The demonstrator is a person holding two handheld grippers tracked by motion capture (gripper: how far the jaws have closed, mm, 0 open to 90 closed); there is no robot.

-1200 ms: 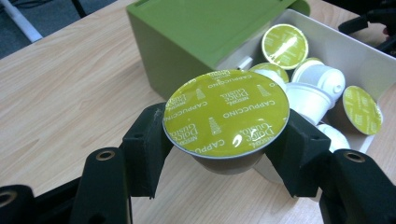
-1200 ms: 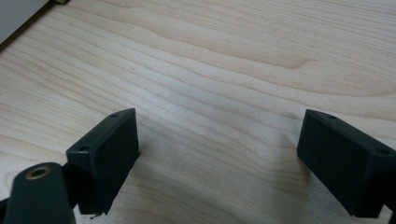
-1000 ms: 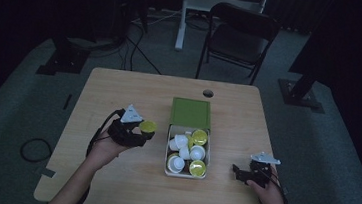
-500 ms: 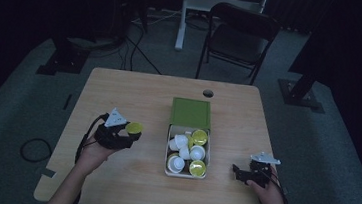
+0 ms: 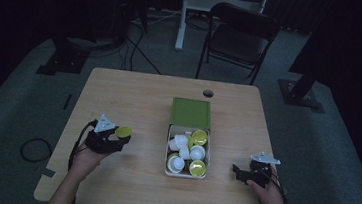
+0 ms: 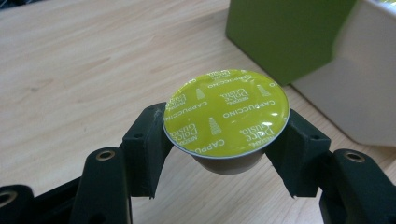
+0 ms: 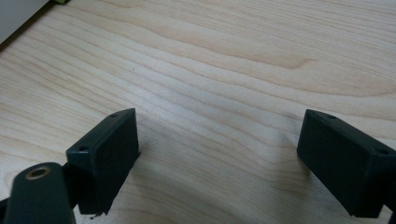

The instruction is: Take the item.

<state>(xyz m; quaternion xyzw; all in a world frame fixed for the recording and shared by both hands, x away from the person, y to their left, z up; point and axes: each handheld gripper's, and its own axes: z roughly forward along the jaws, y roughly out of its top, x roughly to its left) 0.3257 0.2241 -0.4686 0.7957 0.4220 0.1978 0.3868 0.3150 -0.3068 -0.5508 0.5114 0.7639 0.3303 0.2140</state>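
Note:
A coffee capsule [image 6: 226, 119] with a yellow-green foil lid sits upright between the jaws of my left gripper [image 6: 224, 140], which is shut on its body just above the table. From above, that gripper [image 5: 115, 137] and its capsule [image 5: 124, 132] are at the table's left, well apart from the box. A white box [image 5: 168, 146] with an opened green lid [image 5: 191, 112] holds several capsules, some white, some yellow-topped. My right gripper [image 7: 217, 158] stands open over bare wood with nothing between its jaws; in the high view this gripper [image 5: 238, 172] rests at the front right.
The wooden table [image 5: 134, 95] has a round cable hole [image 5: 208, 93] near its far edge. A black folding chair [image 5: 238, 37] stands behind the table, and cables [image 5: 34, 148] lie on the floor at left. The green lid and white box wall [image 6: 369, 84] rise beyond the held capsule.
My left gripper has moved left and toward the table's front, away from the box, and lower, with the capsule still in it. The right gripper has kept still.

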